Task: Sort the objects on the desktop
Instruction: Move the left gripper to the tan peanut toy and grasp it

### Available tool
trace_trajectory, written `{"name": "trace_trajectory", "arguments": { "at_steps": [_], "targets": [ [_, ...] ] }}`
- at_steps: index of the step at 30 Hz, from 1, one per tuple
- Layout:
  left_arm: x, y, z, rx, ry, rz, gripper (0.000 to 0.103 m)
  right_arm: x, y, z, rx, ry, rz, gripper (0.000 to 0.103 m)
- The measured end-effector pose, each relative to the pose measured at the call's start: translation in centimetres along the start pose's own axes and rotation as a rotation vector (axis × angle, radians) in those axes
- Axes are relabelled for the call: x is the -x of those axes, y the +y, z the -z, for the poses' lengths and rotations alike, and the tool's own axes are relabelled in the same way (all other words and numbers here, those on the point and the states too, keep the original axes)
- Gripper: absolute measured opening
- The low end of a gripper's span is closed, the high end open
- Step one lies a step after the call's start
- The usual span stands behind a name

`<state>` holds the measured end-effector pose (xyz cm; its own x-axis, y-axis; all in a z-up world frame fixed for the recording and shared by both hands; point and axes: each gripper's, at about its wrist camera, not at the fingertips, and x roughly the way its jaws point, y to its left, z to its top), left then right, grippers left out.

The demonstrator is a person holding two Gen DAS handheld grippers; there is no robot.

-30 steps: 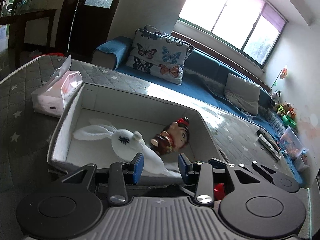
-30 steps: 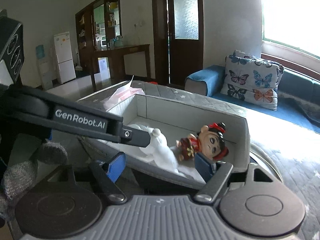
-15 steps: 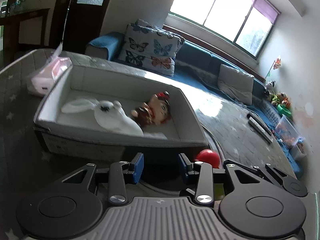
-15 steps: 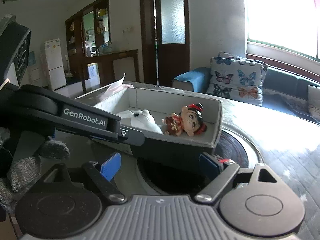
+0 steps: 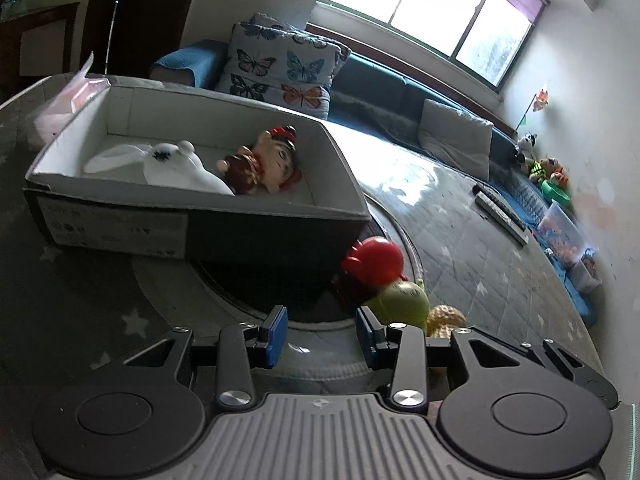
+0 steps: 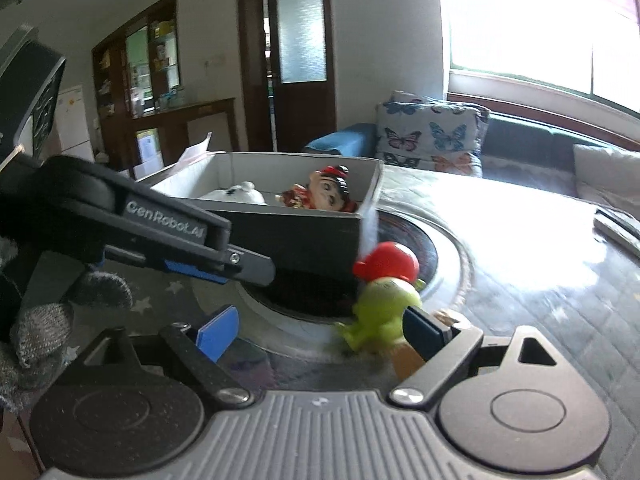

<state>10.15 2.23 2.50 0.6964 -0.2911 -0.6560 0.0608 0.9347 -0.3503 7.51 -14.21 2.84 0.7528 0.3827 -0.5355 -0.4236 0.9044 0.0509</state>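
Observation:
A grey cardboard box [image 5: 256, 216] [image 6: 292, 236] holds a white rabbit toy [image 5: 176, 164] [image 6: 236, 194] and a red-dressed doll [image 5: 264, 164] [image 6: 324, 194]. Outside its near right corner stands a green figure with a red cap [image 5: 380, 276] [image 6: 384, 296], beside a tan toy [image 5: 444, 320]. My left gripper [image 5: 320, 334] is open and empty, low over the table, left of the green figure. My right gripper [image 6: 320, 332] is open and empty; its right finger is close to the green figure. The left gripper's arm [image 6: 160, 232] shows in the right wrist view.
A pink tissue pack [image 5: 68, 100] lies behind the box. A round inset plate [image 5: 256, 308] sits in the quilted table. Remote controls [image 5: 500, 212] lie far right. A blue sofa with a butterfly cushion [image 5: 280, 68] is beyond.
Both grippers have pulled back from the box and dropped lower. The green figure with the red cap has come into view in front of them.

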Motion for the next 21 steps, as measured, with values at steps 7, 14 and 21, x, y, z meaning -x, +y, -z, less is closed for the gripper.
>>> {"name": "trace_trajectory", "arguments": {
  "at_steps": [7,14,21],
  "targets": [
    [-0.6,-1.2,1.2,-0.004,0.031,0.023,0.041,0.8,-2.3,1.1,-0.063,0.005,0.058,0.092],
    [-1.8,-2.5,2.0,-0.012,0.075,0.054,0.041,0.5,-4.9,2.3,-0.135,0.022,0.103,0.092],
    [-2.8,-4.4,1.9,-0.046,0.099,0.082,0.041,-0.2,-6.5,2.9,-0.197,0.039,0.098,0.084]
  ]
}}
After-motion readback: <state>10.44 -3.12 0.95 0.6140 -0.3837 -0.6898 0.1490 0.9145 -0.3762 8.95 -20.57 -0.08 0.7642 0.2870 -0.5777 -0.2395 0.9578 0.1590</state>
